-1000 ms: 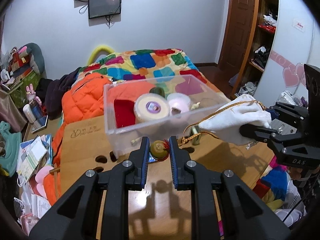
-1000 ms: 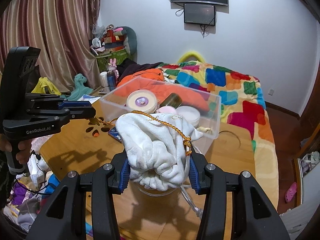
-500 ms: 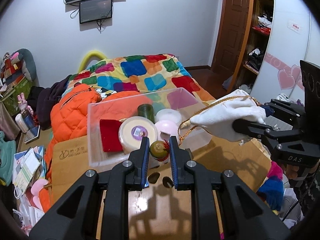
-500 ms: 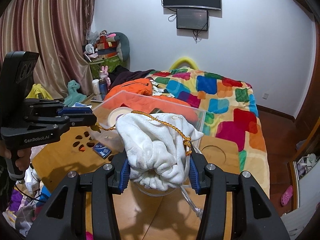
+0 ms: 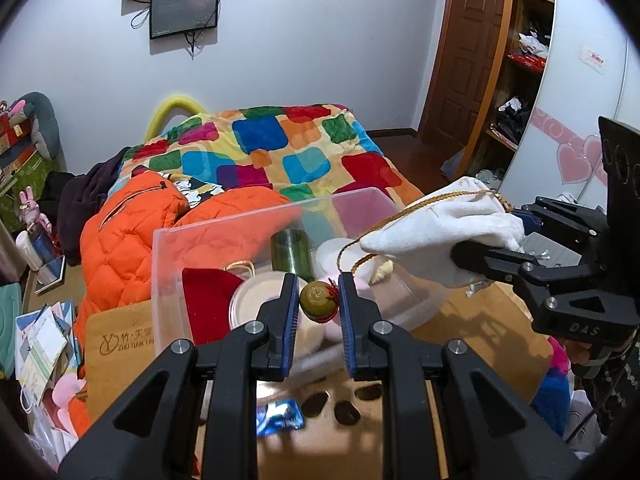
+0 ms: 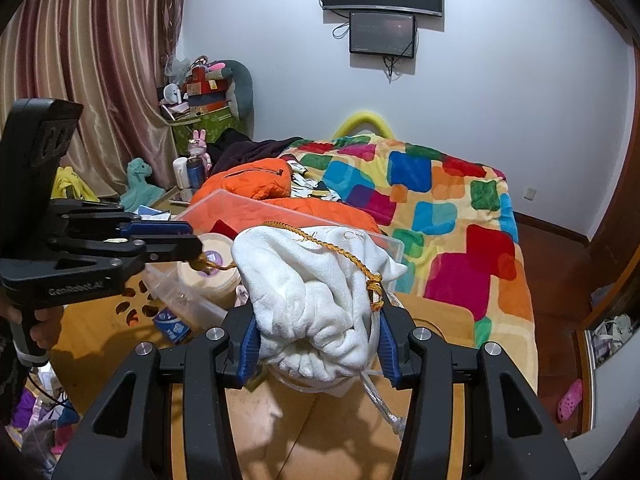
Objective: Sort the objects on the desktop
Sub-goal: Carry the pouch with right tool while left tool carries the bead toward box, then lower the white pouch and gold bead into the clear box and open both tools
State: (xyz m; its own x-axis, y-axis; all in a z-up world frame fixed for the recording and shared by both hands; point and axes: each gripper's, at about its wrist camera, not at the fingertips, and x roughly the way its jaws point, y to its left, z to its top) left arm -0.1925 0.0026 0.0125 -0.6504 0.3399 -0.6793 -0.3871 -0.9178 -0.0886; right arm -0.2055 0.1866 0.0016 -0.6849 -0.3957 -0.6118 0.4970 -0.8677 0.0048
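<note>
My right gripper [image 6: 318, 336] is shut on a bunched white drawstring pouch [image 6: 312, 292], held above the wooden table. A gold cord [image 6: 332, 246] runs from the pouch to an olive bead [image 5: 316, 306]. My left gripper [image 5: 319, 292] is shut on that bead, over the clear plastic box [image 5: 168, 264]. In the left wrist view the pouch [image 5: 436, 232] and the right gripper [image 5: 492, 236] hang at the right, over the box's right end. The box holds a red pouch [image 5: 212, 300], a round cream tin [image 5: 256, 304], a green bottle [image 5: 290, 252] and pale pink items.
A blue packet [image 5: 280, 416] lies on the wooden table [image 5: 120, 340] just in front of the box. Behind the box are an orange jacket [image 5: 128, 228] and a bed with a colourful quilt [image 5: 280, 152]. Papers and toys crowd the left side.
Both grippers have moved forward together with the pouch and its cord. The bead, earlier in front of the box's near wall, now hangs over the box.
</note>
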